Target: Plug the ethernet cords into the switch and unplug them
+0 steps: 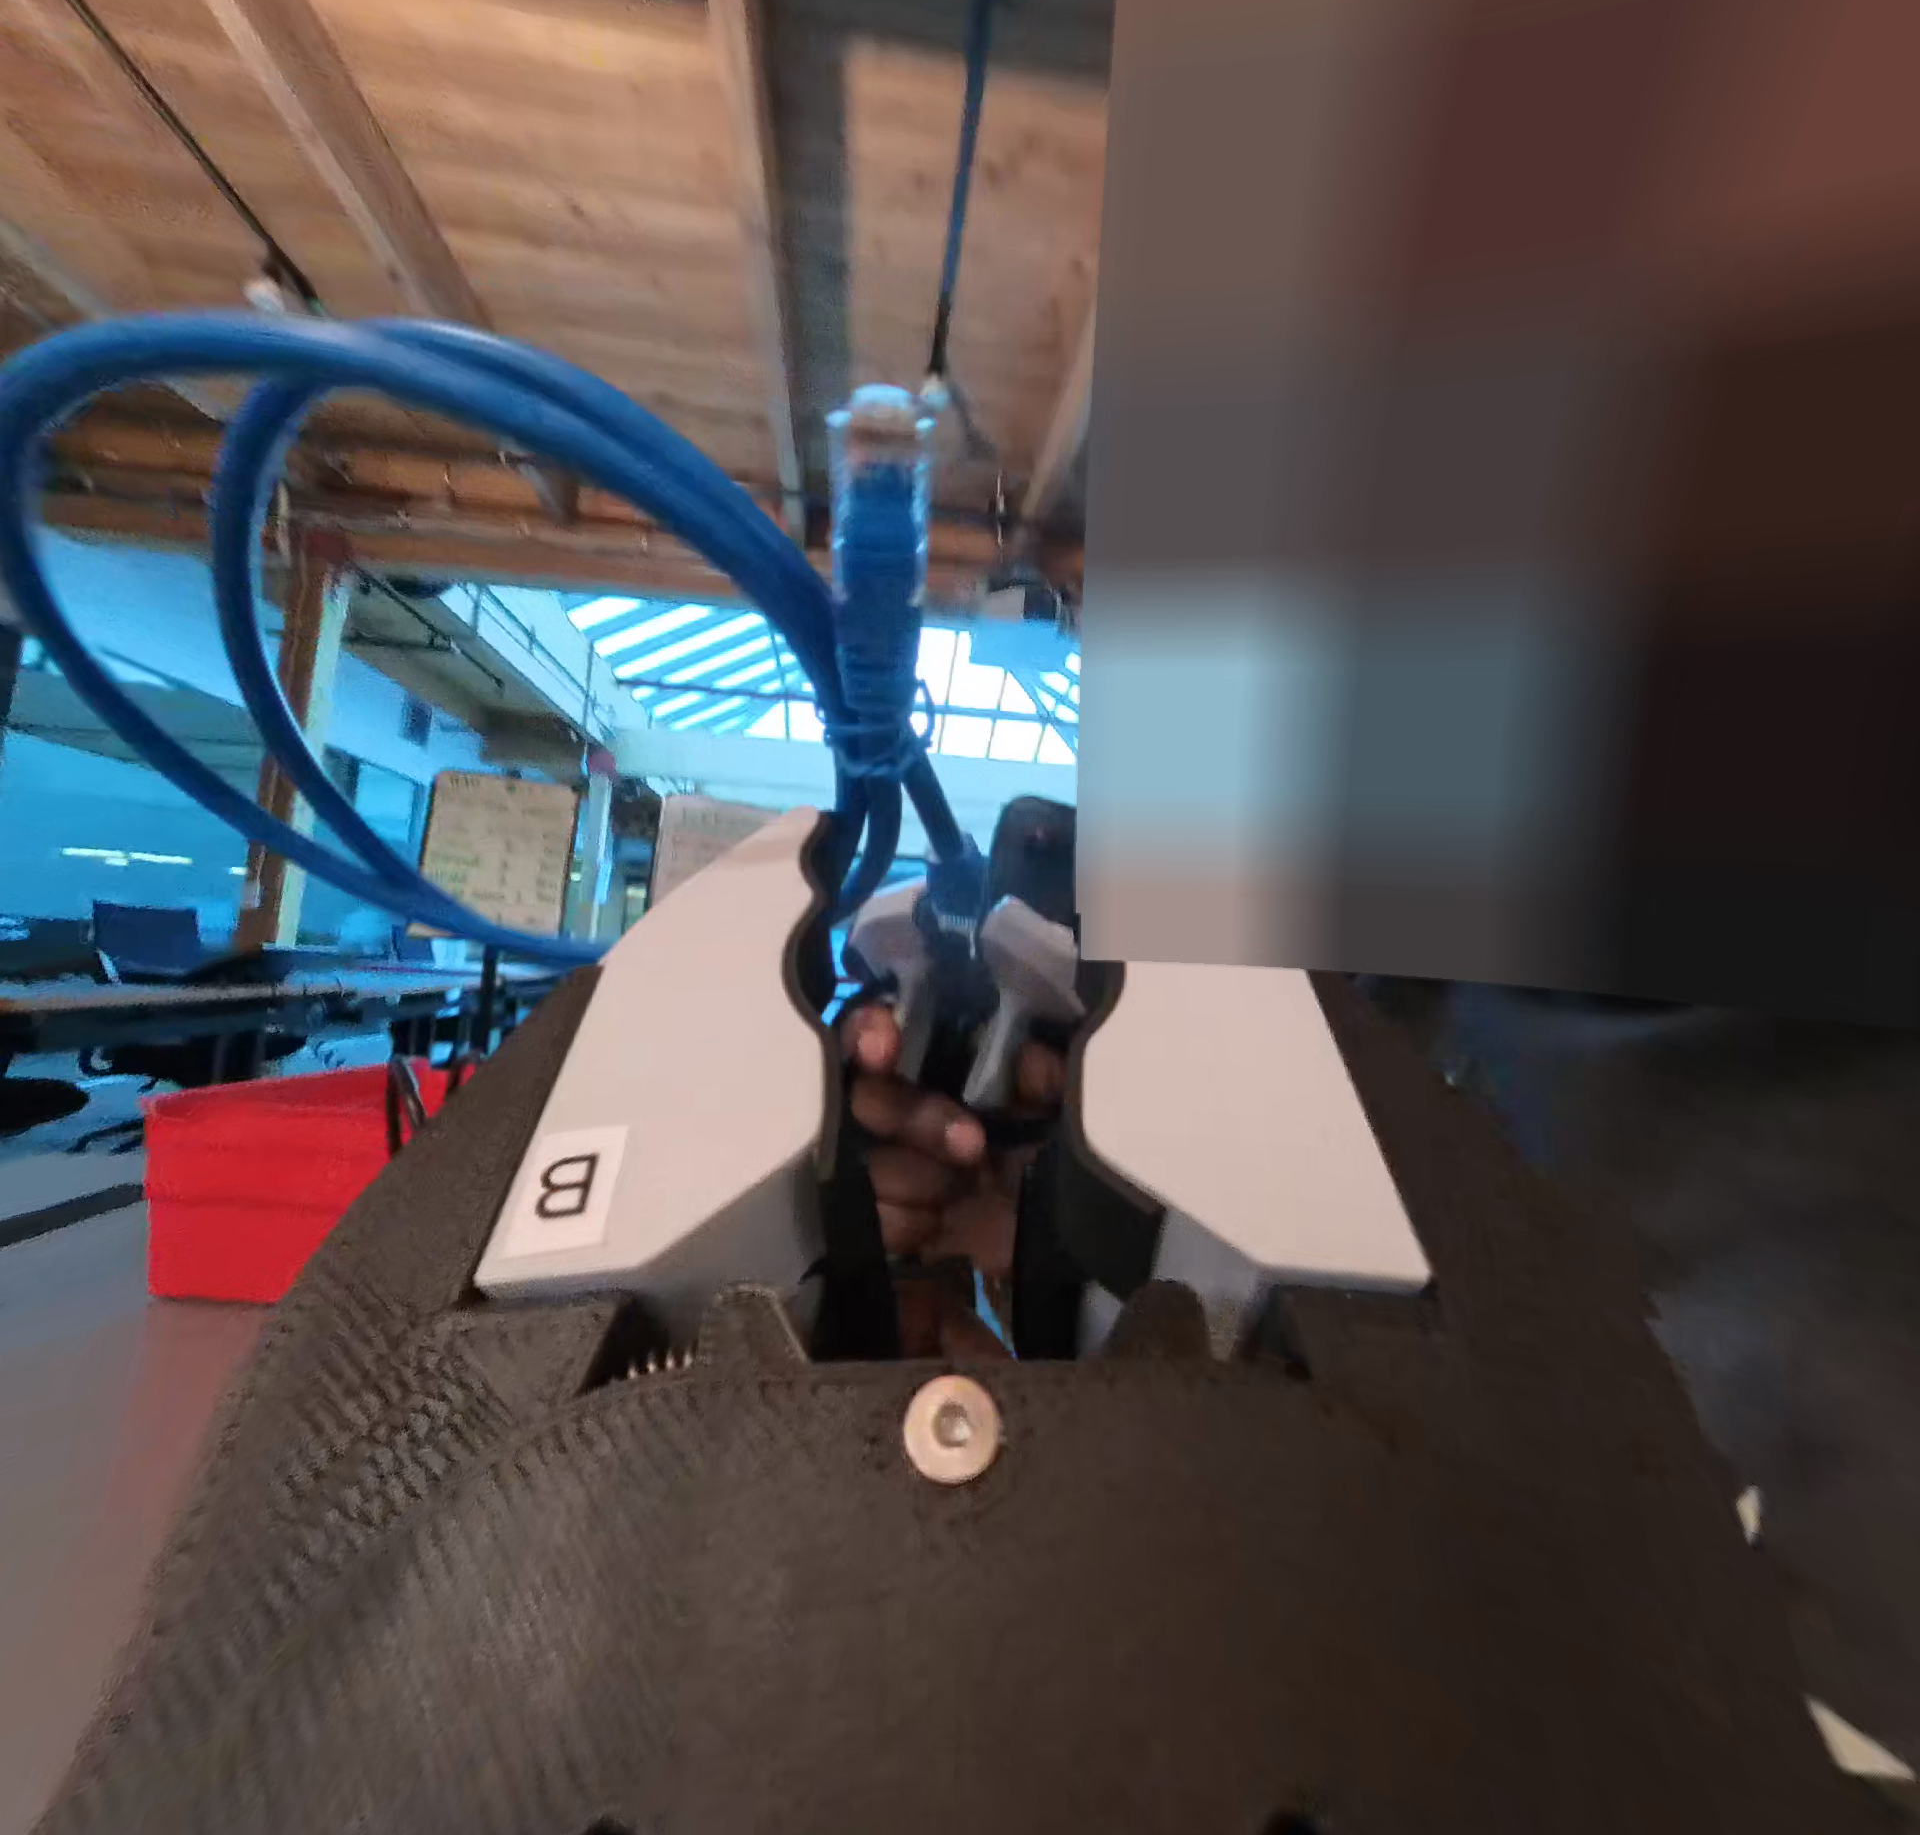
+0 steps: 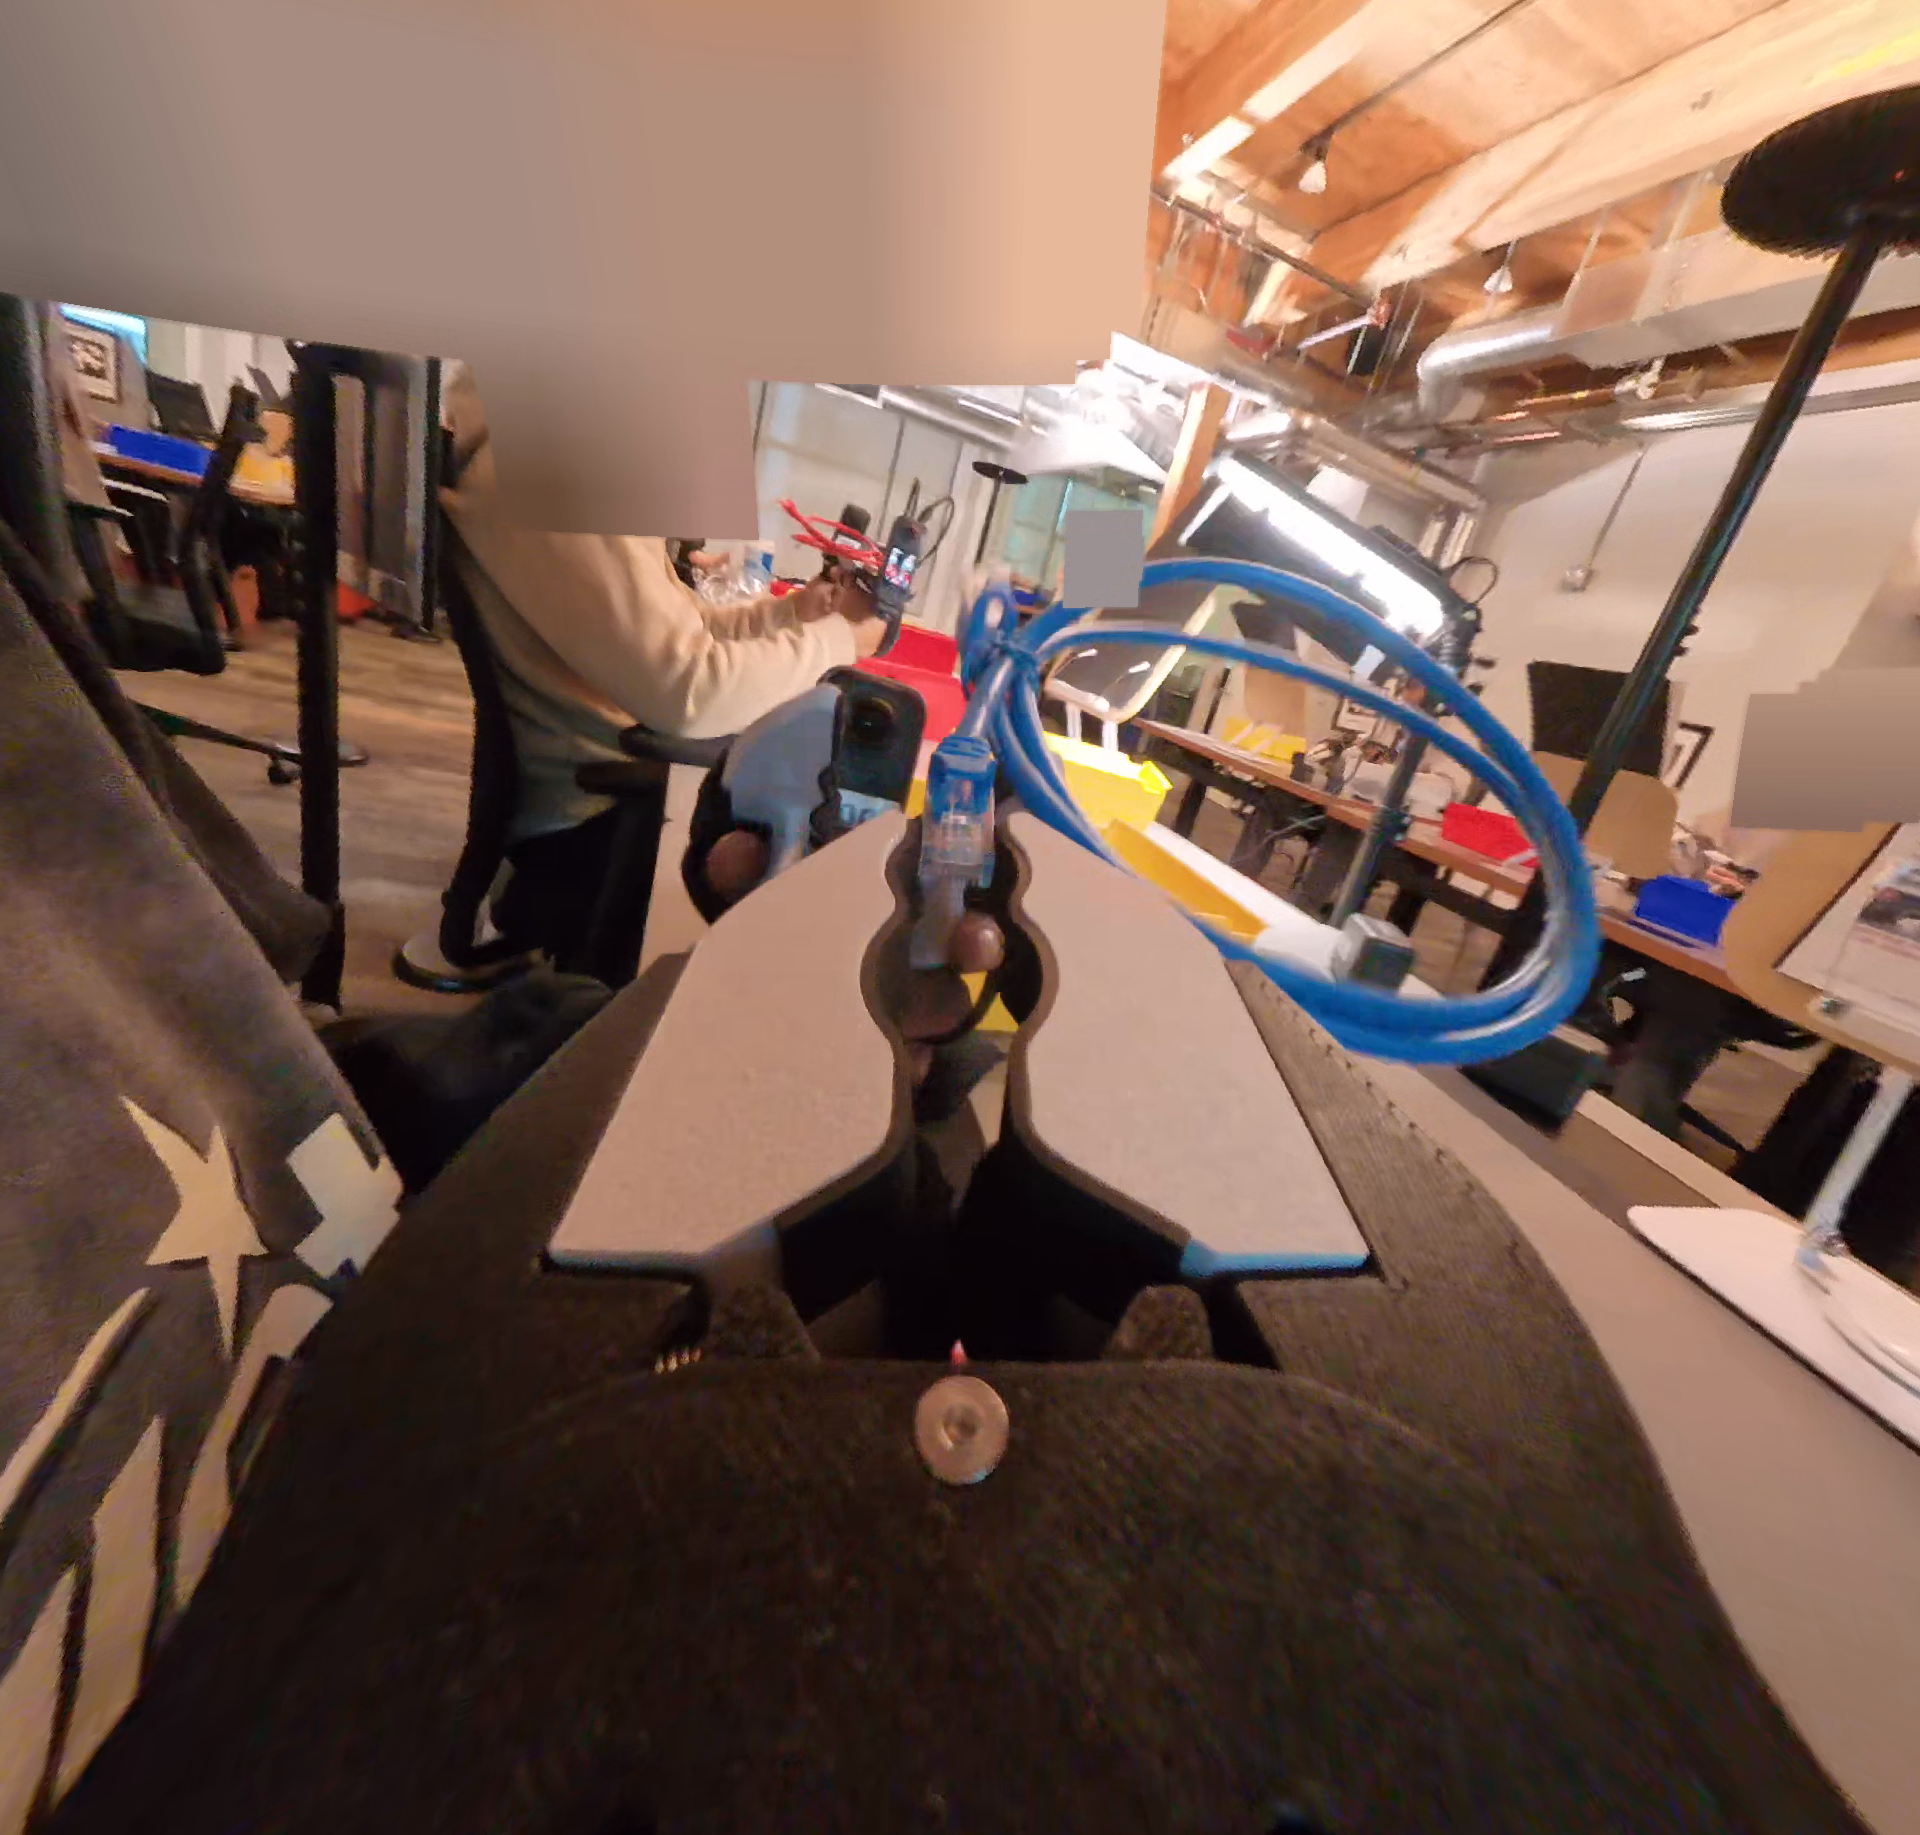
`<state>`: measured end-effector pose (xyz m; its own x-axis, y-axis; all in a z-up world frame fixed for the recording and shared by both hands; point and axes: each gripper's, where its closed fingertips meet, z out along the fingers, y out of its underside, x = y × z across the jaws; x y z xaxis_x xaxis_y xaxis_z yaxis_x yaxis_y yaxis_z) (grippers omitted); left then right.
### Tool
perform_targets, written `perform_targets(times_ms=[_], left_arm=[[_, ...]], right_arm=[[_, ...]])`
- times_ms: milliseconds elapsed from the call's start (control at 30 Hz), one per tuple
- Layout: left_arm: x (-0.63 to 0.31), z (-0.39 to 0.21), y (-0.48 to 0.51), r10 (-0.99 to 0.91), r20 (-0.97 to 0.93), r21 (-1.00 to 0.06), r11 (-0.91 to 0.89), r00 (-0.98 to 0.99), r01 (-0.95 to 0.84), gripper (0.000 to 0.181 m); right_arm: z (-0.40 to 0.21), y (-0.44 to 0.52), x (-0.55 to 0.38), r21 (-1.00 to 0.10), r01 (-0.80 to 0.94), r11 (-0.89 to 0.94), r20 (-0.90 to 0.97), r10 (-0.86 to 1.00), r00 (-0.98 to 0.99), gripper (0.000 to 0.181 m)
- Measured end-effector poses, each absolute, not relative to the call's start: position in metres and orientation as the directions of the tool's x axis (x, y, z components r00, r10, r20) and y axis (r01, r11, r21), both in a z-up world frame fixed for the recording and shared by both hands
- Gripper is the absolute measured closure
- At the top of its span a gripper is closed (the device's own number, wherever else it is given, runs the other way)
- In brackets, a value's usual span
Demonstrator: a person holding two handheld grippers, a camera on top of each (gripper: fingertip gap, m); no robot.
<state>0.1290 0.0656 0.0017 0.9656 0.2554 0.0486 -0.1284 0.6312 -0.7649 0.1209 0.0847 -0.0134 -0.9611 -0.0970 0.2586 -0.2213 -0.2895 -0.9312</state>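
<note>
A coiled blue ethernet cord [image 1: 343, 580] tied with a twist hangs in the air between my two grippers. In the left wrist view one clear plug [image 1: 878, 466] points up. The cord's strands run down past my left finger [image 1: 717, 996]. My left gripper [image 1: 951, 840] has its jaws apart, and its right fingertip is hidden by a blur patch. Beyond it my right gripper [image 1: 961, 938] pinches the other plug. In the right wrist view my right gripper [image 2: 958, 829] is shut on that plug [image 2: 956, 819], with the coil [image 2: 1455, 777] to its right. My left gripper [image 2: 800, 798] shows just behind. No switch is in view.
A red bin [image 1: 249, 1183] stands on the grey table at my left. Yellow bins [image 2: 1101, 788], a black stand pole [image 2: 1766, 497] and a white mat [image 2: 1766, 1286] lie to the right. A seated person's cream sleeve [image 2: 644, 642] is ahead on the left. The tips of both grippers are at nearly the same place.
</note>
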Motion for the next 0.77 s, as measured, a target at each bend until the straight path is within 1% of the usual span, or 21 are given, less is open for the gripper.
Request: perform_targets(times_ms=[33,200,267,367,433,500,567,667,700,767], left_arm=[[0.128,-0.001,0.071,0.264,0.04,-0.783,0.607,0.964,-0.134,0.138],[0.122,-0.014,0.087,0.262,0.054,-0.846,0.524,0.964,-0.095,0.139],[0.123,-0.017,0.091,0.251,0.055,-0.862,0.501,0.966,-0.081,0.143],[0.115,-0.031,0.098,0.217,0.127,-0.892,0.452,0.968,0.016,0.144],[0.121,-0.023,0.098,0.172,0.112,-0.855,0.519,0.979,0.006,0.147],[0.122,-0.013,0.092,0.187,0.1,-0.811,0.585,0.977,-0.029,0.148],[0.123,-0.015,0.093,0.197,0.087,-0.822,0.568,0.977,-0.042,0.15],[0.13,-0.012,0.093,0.165,0.053,-0.809,0.586,0.985,-0.054,0.155],[0.132,-0.009,0.09,0.173,0.033,-0.798,0.598,0.984,-0.078,0.156],[0.136,0.0,0.075,0.197,0.002,-0.751,0.648,0.98,-0.129,0.167]], right_arm=[[-0.015,0.085,0.121,-0.936,-0.211,-0.282,0.251,-0.114,-0.961,0.17],[-0.016,0.083,0.124,-0.936,-0.213,-0.28,0.258,-0.133,-0.957,0.17],[-0.013,0.084,0.121,-0.933,-0.22,-0.286,0.262,-0.119,-0.958,0.17],[-0.007,0.085,0.119,-0.93,-0.187,-0.316,0.238,-0.128,-0.963,0.17],[-0.011,0.081,0.121,-0.937,-0.198,-0.288,0.246,-0.143,-0.959,0.17],[-0.02,0.076,0.126,-0.943,-0.229,-0.241,0.271,-0.16,-0.949,0.17],[-0.026,0.073,0.131,-0.952,-0.219,-0.215,0.262,-0.197,-0.945,0.17],[-0.031,0.069,0.138,-0.966,-0.179,-0.189,0.225,-0.256,-0.94,0.17],[-0.031,0.069,0.138,-0.966,-0.178,-0.189,0.224,-0.256,-0.941,0.17],[-0.032,0.068,0.139,-0.965,-0.189,-0.182,0.231,-0.255,-0.939,0.17]])
